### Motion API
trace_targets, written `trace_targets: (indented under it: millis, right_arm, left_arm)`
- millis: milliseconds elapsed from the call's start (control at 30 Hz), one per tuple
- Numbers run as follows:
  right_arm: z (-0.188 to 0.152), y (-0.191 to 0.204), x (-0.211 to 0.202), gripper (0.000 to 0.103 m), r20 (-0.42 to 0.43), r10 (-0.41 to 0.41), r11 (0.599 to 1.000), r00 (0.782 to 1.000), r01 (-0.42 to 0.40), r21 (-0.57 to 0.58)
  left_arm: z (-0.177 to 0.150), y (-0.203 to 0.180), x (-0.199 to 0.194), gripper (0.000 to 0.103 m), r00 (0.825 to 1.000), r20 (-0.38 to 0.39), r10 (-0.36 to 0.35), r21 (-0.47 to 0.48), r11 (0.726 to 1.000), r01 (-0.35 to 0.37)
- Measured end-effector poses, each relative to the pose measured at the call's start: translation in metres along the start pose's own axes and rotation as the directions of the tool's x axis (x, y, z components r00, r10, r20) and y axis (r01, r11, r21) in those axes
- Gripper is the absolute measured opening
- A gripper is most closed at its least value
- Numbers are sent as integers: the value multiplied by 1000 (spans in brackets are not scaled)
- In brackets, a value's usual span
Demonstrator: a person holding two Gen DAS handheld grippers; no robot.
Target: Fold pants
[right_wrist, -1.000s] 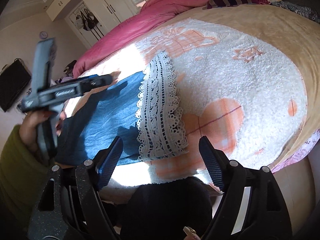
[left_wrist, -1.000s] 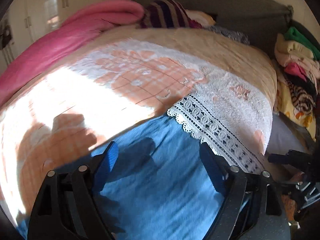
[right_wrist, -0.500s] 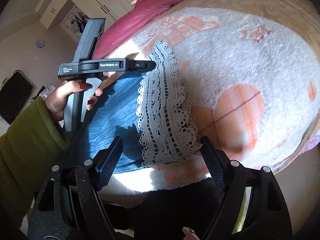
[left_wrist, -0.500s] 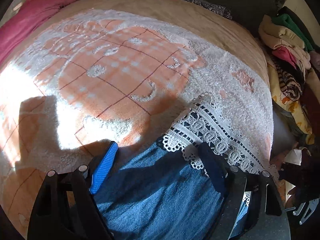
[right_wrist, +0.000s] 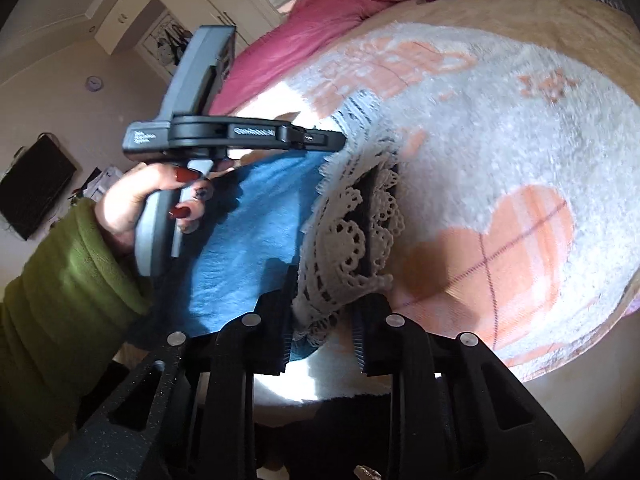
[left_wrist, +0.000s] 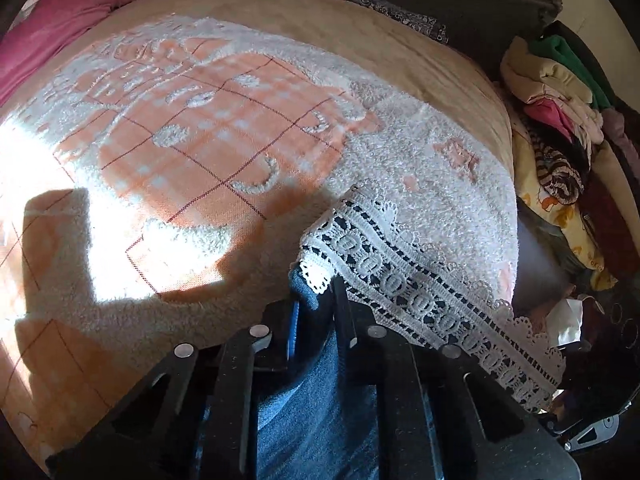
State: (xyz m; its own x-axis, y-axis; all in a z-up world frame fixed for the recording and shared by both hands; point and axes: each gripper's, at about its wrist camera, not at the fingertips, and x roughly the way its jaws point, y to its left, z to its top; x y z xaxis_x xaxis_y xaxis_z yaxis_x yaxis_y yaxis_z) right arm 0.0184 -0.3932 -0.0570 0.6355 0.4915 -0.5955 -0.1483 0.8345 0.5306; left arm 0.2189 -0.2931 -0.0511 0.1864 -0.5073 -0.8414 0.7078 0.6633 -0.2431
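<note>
A bed (left_wrist: pixel 420 40) spread with a fleecy white-and-peach blanket (left_wrist: pixel 224 128) serves as the work surface, its broad, soft top giving room to lay a garment flat; strong sunlight falls across its near side. A rolled pink duvet (right_wrist: pixel 320 40) and a heap of other clothes (left_wrist: pixel 560 128) sit pushed to the edges, apparently to keep the middle free.

On the blanket's near edge lie the pants (right_wrist: pixel 248 232), blue denim finished with a band of white lace trim (left_wrist: pixel 420 280) at the end toward the middle of the bed. That lace end is where both tools have gone, most likely because its two corners are the natural handles for carrying the fabric over itself in a fold.

A person in a green sleeve (right_wrist: pixel 60 280) works both handheld tools. The left claw (left_wrist: pixel 316 300) is closing, its jaws nearly together with the denim corner and a tab of lace bunched between them. The right claw (right_wrist: pixel 332 300) is closing likewise, lace gathered and puckered between its pads at the opposite corner. In the right wrist view the left tool reaches the far corner of the lace.

With a corner pinched on each side the hem should travel level. The fold itself looks not yet begun.
</note>
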Motion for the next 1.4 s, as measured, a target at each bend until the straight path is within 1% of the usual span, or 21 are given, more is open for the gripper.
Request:
trace_targets:
  millis: [100,200,300,400,500,567,633,667,733,767,800,833,867,933,967,1000,1067,1167,1200,1300,1400]
  right_arm:
    - [8,22,-8,18,29,8,997,1000,-6,-83]
    - [15,45,-10,18,46,31,988,998,-23,-153]
    - [18,67,-8,17,44,70,976,997,-59,-212]
    - [16,93,-2,17,30,107,952,994,-94,-293]
    - [9,122,15,17,-8,129,917,992,-123,-379]
    - [1,140,34,17,-58,132,898,990,-144,-415]
    - [-7,154,54,17,-100,115,877,988,-148,-457]
    - [-13,162,65,17,-119,92,862,989,-139,-487]
    - [-24,178,79,17,-142,52,831,988,-122,-543]
    - [-30,187,88,17,-146,22,810,989,-103,-577]
    - [-35,191,92,17,-144,3,791,990,-90,-605]
    - [-41,197,96,17,-141,-13,769,990,-80,-634]
    - [-46,202,100,17,-137,-28,750,990,-70,-658]
    - [-55,211,103,19,-129,-51,715,990,-55,-697]
    - [-60,215,105,19,-122,-65,697,990,-43,-716]
    - [-63,218,107,20,-116,-76,680,990,-33,-732]
    - [-69,223,107,23,-96,-89,651,991,-15,-759]
    - [-75,226,104,27,-78,-88,620,993,-6,-784]
    - [-75,225,103,28,-73,-85,618,994,-5,-786]
    - [-77,222,93,32,-64,-55,628,996,-16,-778]
    - [-79,219,86,38,-42,-52,605,998,-2,-796]
  left_arm:
    - [-7,4,-26,13,996,76,-53,-13,998,54]
    - [-18,16,-62,13,983,164,-86,-60,993,97]
    - [-32,29,-99,13,968,241,-77,-86,991,100]
    - [-58,45,-133,13,953,301,-42,-128,988,84]
    - [-86,61,-148,13,944,329,-13,-173,982,73]
    - [-107,78,-152,14,944,330,19,-231,971,61]
    - [-125,96,-154,17,946,320,51,-302,952,51]
    - [-136,107,-155,18,948,309,82,-355,934,35]
    - [-156,123,-162,22,941,324,100,-422,905,50]
    - [-170,134,-169,23,932,345,106,-462,884,71]
    - [-178,140,-175,28,928,357,109,-485,870,84]
    - [-186,147,-180,38,923,368,109,-509,855,102]
    - [-193,153,-184,44,921,378,97,-535,835,132]
    - [-205,160,-189,60,917,395,50,-555,809,195]
    - [-209,163,-187,63,920,391,24,-571,790,222]
    - [-213,163,-185,71,925,380,12,-590,773,232]
    - [-219,167,-178,72,933,360,9,-622,748,233]
    - [-218,165,-173,75,936,351,3,-622,748,231]
    - [-217,164,-172,78,935,355,2,-619,750,233]
    - [-214,161,-166,78,935,356,6,-621,749,231]
    - [-216,158,-165,78,925,379,-11,-625,734,265]
